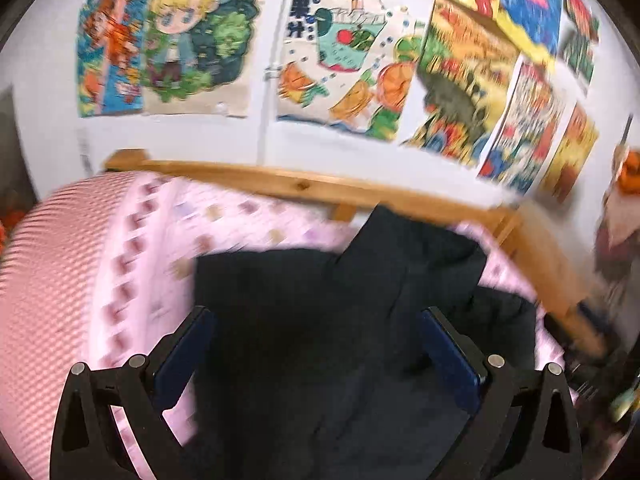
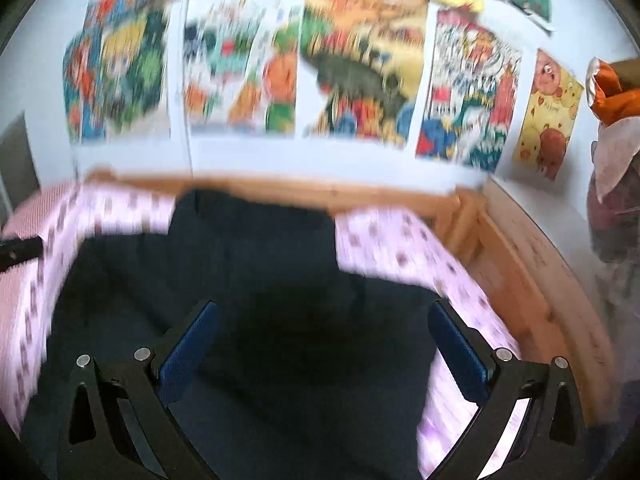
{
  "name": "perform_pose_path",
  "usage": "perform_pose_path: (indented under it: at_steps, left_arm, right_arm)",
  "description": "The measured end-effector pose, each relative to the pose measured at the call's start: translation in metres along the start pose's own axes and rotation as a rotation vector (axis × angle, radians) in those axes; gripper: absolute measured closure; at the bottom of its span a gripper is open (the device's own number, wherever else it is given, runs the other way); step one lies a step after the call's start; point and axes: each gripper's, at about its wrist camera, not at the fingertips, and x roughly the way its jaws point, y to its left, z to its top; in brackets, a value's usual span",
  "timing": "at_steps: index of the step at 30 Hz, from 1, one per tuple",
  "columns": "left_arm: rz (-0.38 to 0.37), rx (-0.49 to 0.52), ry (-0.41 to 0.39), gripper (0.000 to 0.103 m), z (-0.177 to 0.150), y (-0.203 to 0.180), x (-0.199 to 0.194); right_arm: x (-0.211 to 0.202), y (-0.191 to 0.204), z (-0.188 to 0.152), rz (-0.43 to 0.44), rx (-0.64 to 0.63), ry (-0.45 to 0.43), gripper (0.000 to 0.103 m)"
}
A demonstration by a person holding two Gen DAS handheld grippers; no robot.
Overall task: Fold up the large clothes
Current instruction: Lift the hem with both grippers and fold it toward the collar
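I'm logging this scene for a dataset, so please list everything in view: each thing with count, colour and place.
dark garment: one, navy-black, spread on the bed, one part reaching toward the far rail
bedsheet: one, pink patterned, covering the bed
pillow: one, pink striped, left end of the bed
bed frame: one, light wood, along the wall and right side
posters: several, multicoloured, on the white wall
left gripper: black with blue pads, open above the garment
right gripper: same, open above the garment

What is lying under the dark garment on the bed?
The dark garment lies on a pink patterned sheet, seen around its edges. The part of the sheet directly beneath it is covered.
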Motion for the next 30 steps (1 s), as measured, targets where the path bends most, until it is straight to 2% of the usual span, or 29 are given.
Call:
perform_pose_path:
  at_steps: [4,7,11,16,19,20,21,22,23,24,25,28,30]
  left_arm:
    - [-0.014,0.025,-0.027,0.000,0.011,-0.010,0.053]
    - [-0.022,0.050,-0.037,0.000,0.018,-0.022,0.089]
    - [-0.037,0.059,-0.036,0.001,0.022,-0.029,0.123]
    - [-0.069,0.025,-0.059,0.003,0.030,-0.032,0.147]
    - [-0.058,0.018,-0.059,0.028,0.034,-0.035,0.158]
    - [-0.048,0.017,-0.045,0.042,0.034,-0.036,0.163]
    - [-0.048,0.015,-0.030,0.058,0.033,-0.037,0.167]
    - [-0.059,0.010,-0.027,0.066,0.032,-0.037,0.169]
    - [-0.079,0.001,-0.026,0.081,0.030,-0.036,0.169]
    - [-0.103,-0.008,-0.027,0.089,0.028,-0.036,0.169]
    - [-0.121,-0.012,-0.035,0.091,0.026,-0.035,0.166]
    - [-0.150,0.002,-0.063,0.095,0.019,-0.036,0.153]
    - [-0.151,0.030,-0.084,0.095,0.015,-0.037,0.141]
  right_arm:
    - [0.039,-0.005,-0.008,0.055,0.099,-0.070,0.001]
    - [0.086,-0.022,-0.013,0.077,0.217,-0.050,0.001]
    - [0.124,-0.040,-0.023,0.098,0.322,-0.033,0.002]
    - [0.148,-0.046,-0.026,0.167,0.367,-0.032,0.012]
    - [0.159,-0.039,-0.023,0.184,0.357,-0.021,0.015]
    - [0.162,-0.036,-0.023,0.182,0.350,-0.010,0.018]
    - [0.165,-0.033,-0.023,0.174,0.340,0.004,0.028]
    - [0.168,-0.031,-0.023,0.162,0.327,0.026,0.041]
    - [0.168,-0.031,-0.023,0.162,0.326,0.035,0.047]
    - [0.169,-0.031,-0.025,0.175,0.326,0.042,0.060]
    - [0.167,-0.031,-0.027,0.182,0.326,0.040,0.068]
    - [0.158,-0.031,-0.031,0.188,0.319,0.033,0.080]
    - [0.145,-0.033,-0.035,0.194,0.315,0.019,0.084]
